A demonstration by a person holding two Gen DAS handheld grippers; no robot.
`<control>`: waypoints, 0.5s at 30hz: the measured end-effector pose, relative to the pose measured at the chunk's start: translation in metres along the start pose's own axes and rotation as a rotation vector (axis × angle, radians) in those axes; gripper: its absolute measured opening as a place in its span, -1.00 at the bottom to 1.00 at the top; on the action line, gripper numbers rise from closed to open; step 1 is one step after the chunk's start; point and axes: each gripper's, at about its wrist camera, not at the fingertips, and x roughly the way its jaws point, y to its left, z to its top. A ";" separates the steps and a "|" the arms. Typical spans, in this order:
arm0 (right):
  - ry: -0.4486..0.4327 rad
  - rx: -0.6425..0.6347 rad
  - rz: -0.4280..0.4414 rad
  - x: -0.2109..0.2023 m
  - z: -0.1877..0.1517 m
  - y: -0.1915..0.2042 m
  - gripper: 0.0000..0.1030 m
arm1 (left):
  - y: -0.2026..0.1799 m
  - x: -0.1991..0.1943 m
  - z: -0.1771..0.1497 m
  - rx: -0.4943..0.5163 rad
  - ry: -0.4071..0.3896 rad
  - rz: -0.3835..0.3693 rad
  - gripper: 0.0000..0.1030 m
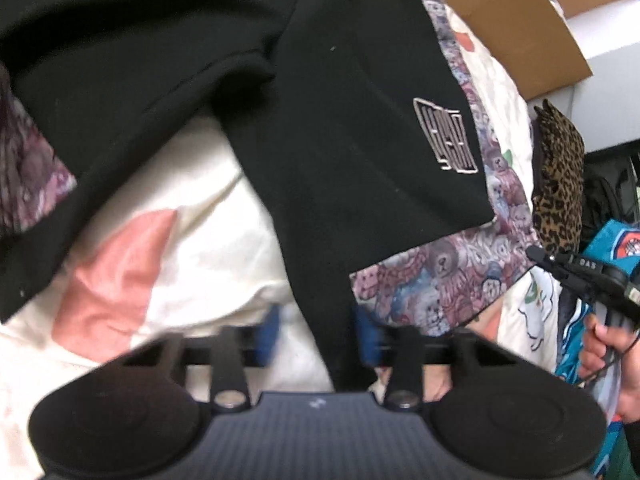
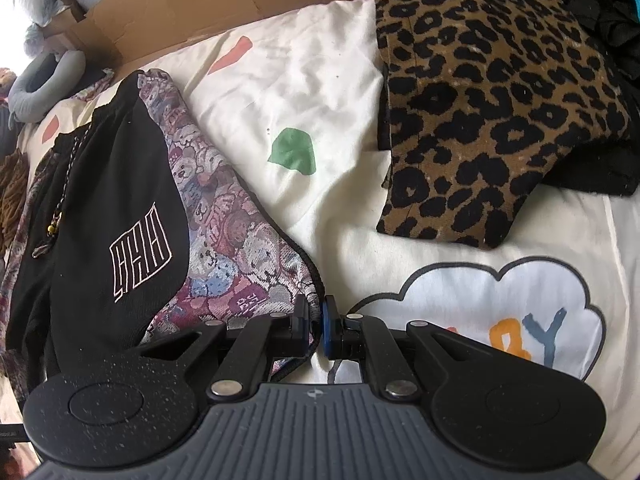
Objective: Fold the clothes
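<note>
Black with a pale outlined logo: black garment (image 1: 360, 120), spread over the middle of the bed (image 1: 200, 208), on a cream cover printed with pink and green shapes. Underneath it, and poking out along the logo side, bear-print fabric (image 1: 432, 280) edged in dark trim.

Left gripper (image 1: 316, 332): jaws apart, straddling a narrow run of the black garment toward the bed's near edge. Blurred here, with a sliver of cream cover seemingly showing between one pad and the cloth, so no firm pinch seen.

Right gripper (image 2: 316, 320): closed tight on the dark-trimmed corner of the bear-print fabric, low to the bed, just beside a printed cloud. Held by a hand (image 1: 612, 360), seen at the edge of the left wrist view.

Further across the bed, well apart from the black garment: folded leopard-print garment (image 2: 492, 100), resting partly on something black. Along the bed's far edge, flattened cardboard (image 2: 240, 0). Near the far left corner, grey neck pillow (image 2: 44, 80).
</note>
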 end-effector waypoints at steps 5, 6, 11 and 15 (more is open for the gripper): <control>-0.009 -0.055 0.001 -0.017 0.007 0.004 -0.92 | -0.006 -0.012 -0.003 0.035 0.005 -0.034 -0.97; -0.014 -0.065 0.003 -0.022 0.008 0.005 -0.92 | -0.007 -0.015 -0.003 0.038 0.003 -0.046 -0.97; -0.053 -0.070 0.025 -0.053 0.020 0.010 -0.93 | -0.011 -0.029 0.001 0.020 -0.013 -0.108 -0.99; -0.102 -0.061 0.033 -0.078 0.028 0.014 -0.93 | -0.014 -0.032 0.003 0.028 -0.021 -0.147 -0.99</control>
